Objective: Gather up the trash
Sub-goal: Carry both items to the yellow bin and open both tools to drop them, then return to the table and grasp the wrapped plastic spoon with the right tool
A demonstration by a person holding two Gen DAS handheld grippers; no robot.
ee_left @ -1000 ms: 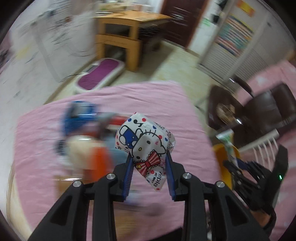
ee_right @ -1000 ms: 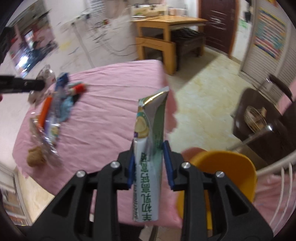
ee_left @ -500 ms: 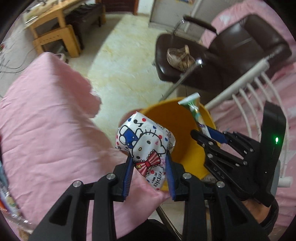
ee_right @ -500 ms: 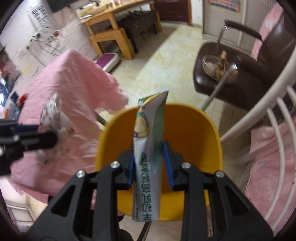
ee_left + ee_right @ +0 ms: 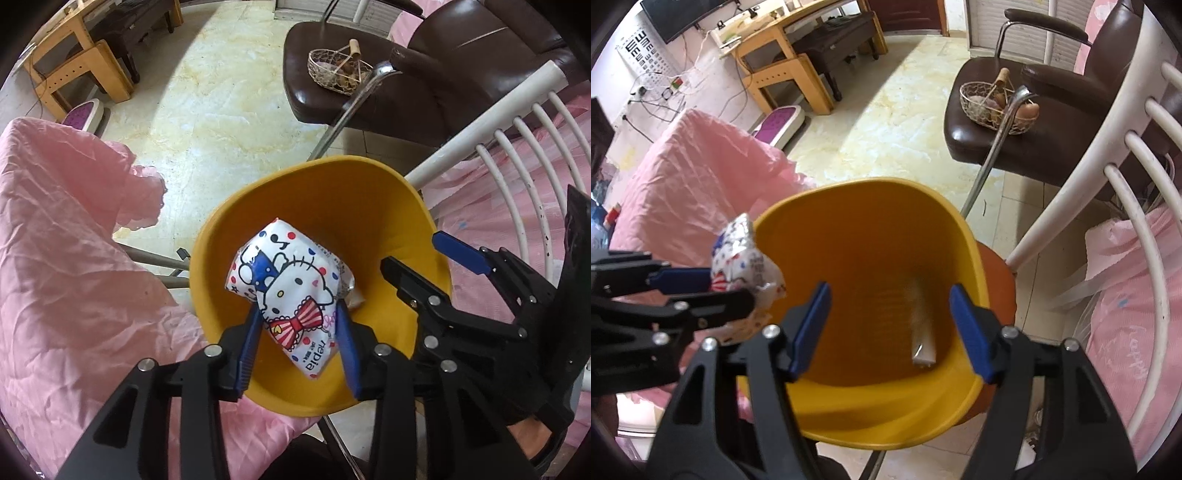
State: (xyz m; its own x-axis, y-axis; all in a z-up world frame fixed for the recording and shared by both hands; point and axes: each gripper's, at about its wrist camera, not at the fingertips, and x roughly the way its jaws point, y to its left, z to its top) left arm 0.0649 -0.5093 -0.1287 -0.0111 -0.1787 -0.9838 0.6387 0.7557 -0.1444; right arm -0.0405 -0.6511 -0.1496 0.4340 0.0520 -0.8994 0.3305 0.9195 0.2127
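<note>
My left gripper (image 5: 299, 332) is shut on a white Hello Kitty tissue pack (image 5: 291, 291) and holds it over the mouth of the yellow bin (image 5: 417, 210). The pack also shows in the right wrist view (image 5: 746, 258), at the bin's left rim. My right gripper (image 5: 890, 328) is open and empty above the yellow bin (image 5: 964, 229). A green-and-silver wrapper (image 5: 921, 325) lies blurred inside the bin. In the left wrist view my right gripper (image 5: 432, 254) shows open at the bin's right rim.
A pink-clothed table (image 5: 55, 258) is on the left. A white slatted chair back (image 5: 1100, 177) stands right of the bin. A brown leather chair (image 5: 424, 85) with a wire basket (image 5: 340, 72) is behind. Wooden desk (image 5: 783, 48) stands far back.
My right gripper has opened and let the wrapper fall into the bin. My left gripper has carried the tissue pack from beside the bin to over its mouth.
</note>
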